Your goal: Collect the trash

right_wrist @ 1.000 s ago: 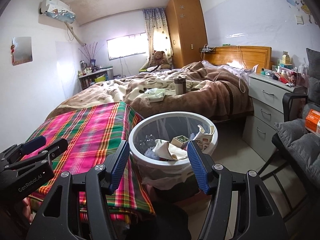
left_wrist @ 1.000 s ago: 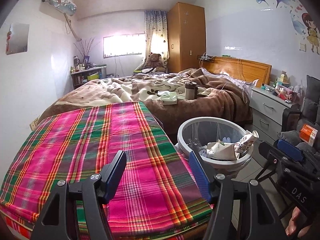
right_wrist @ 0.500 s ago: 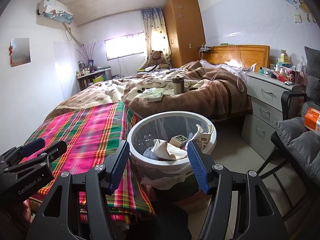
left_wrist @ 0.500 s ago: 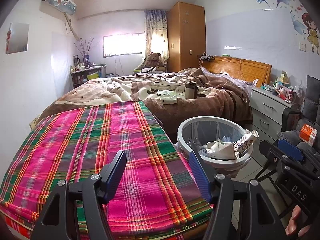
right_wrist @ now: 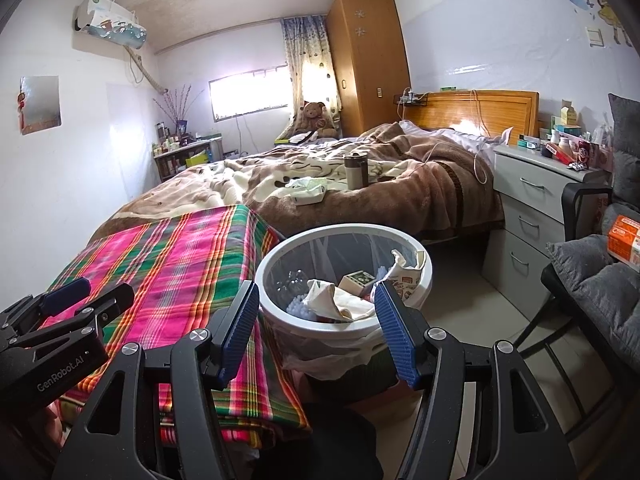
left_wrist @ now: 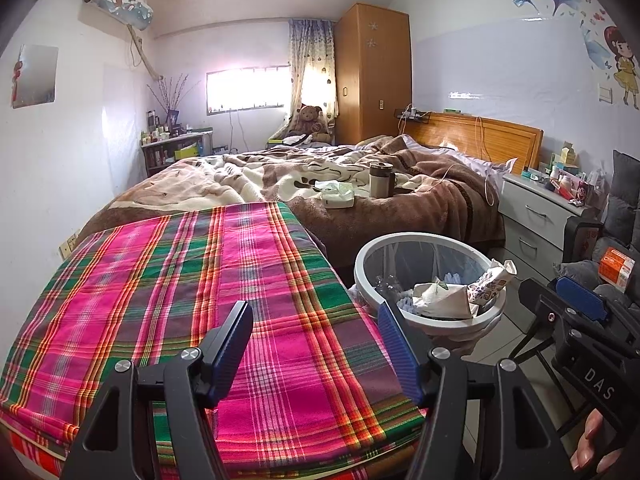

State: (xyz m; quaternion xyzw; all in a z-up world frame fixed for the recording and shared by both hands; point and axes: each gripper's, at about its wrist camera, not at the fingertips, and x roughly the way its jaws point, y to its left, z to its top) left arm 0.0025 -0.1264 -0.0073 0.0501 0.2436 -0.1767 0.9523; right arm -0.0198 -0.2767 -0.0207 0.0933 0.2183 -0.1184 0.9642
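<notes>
**Left wrist view: both grippers empty beside the filled bin**

Your left gripper [left_wrist: 316, 344] hangs over the plaid cloth [left_wrist: 192, 304], its blue fingers [left_wrist: 234, 344] spread apart with only cloth showing between them. Just off the cloth's right edge stands the white-rimmed trash bin [left_wrist: 364, 260], lined with a clear bag and holding crumpled paper [left_wrist: 440, 300] and a printed wrapper [left_wrist: 490, 280]. At the far right you can see your right gripper [left_wrist: 576, 304] from the side.

From the right wrist view, that right gripper points at the trash bin, jaws parted and nothing gripped; the bin's near rim and the paper sit in the gap beyond the fingertips. A small green carton [right_wrist: 358, 282] lies among the trash. Your left gripper shows at the lower left, above the plaid cloth.

Behind the bin, on the brown blanket of the bed [right_wrist: 440, 184], a tissue pack [right_wrist: 308, 192] and a tumbler [right_wrist: 356, 172] rest near each other.
</notes>
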